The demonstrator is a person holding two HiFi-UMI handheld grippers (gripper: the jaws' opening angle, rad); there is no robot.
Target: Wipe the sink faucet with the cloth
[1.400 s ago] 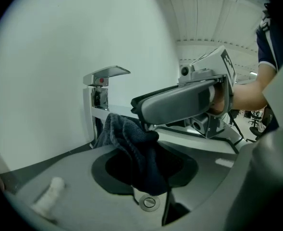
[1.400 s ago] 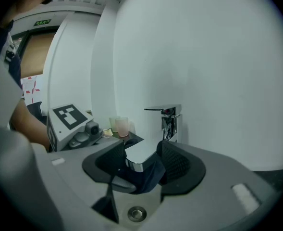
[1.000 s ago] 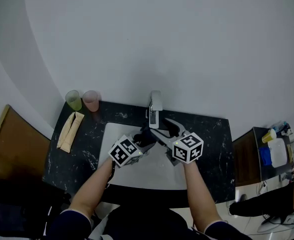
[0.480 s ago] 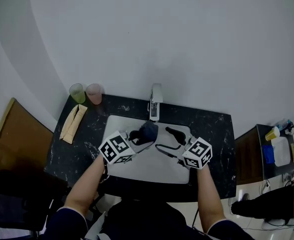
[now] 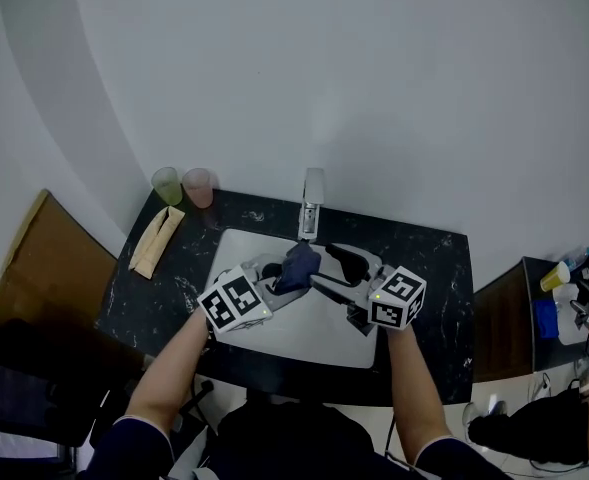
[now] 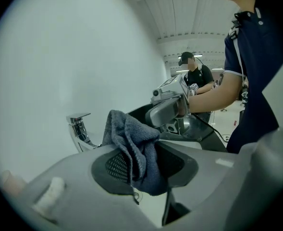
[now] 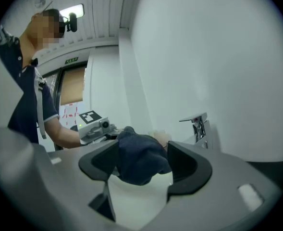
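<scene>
- The dark blue-grey terry cloth (image 5: pixel 299 261) hangs bunched over the white rectangular sink (image 5: pixel 314 336), just in front of the chrome sink faucet (image 5: pixel 312 200), which stands at the middle of the back edge of the black speckled stone worktop (image 5: pixel 429 268). I cannot tell whether cloth and spout touch.
- The left gripper (image 6: pixel 143 158) has its fingers clamped on a thick fold of the cloth, with the rest spilling up and over one finger.
- The right gripper (image 7: pixel 141 162) faces it with its fingers apart. The cloth wad shows in the gap at their tips, apparently not pinched.
- The cloth looks soft, light and floppy. It should wrap round the spout, but slack ends will sag and drag.
- A deep grip on the bunched middle seems best, leaving a padded wad forward of the fingers so fabric, not plastic, meets the metal.
- The smooth faucet is probably slippery, so firm, steady pressure seems needed.
</scene>
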